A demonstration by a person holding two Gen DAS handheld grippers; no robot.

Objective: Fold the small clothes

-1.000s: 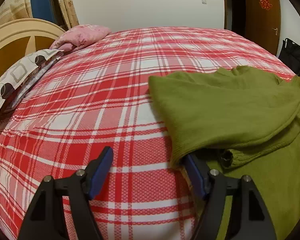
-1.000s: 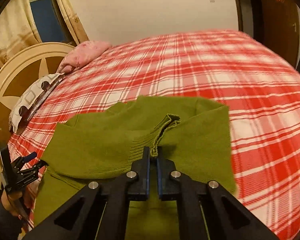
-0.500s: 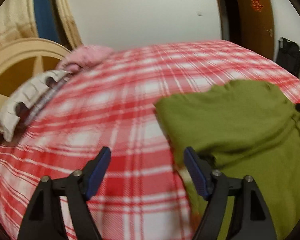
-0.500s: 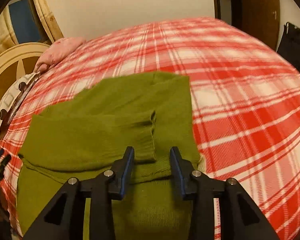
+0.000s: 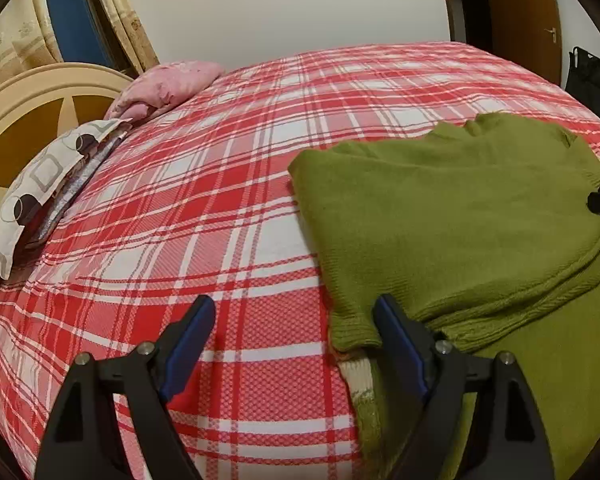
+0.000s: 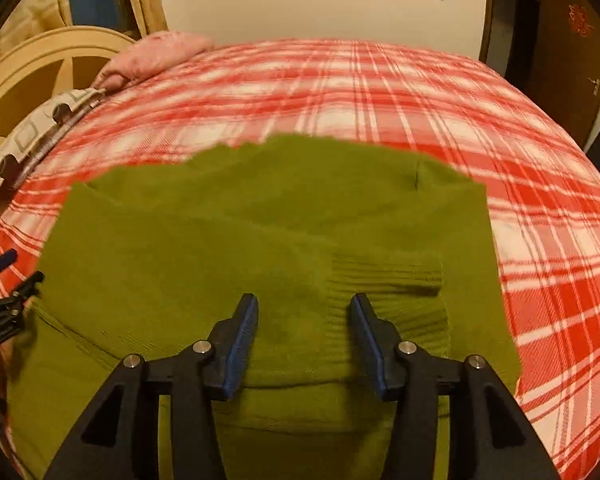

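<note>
Under the green sweater (image 5: 452, 216), cream fabric (image 5: 358, 376) barely shows.

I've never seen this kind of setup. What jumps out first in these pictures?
A green sweater, partly folded, lies on a bed with a bold red and white plaid bedspread. Two black grippers with blue pads sit low in the views, the right gripper open above the sweater, the left gripper open at its edge. Pillows lie by the headboard.
</note>
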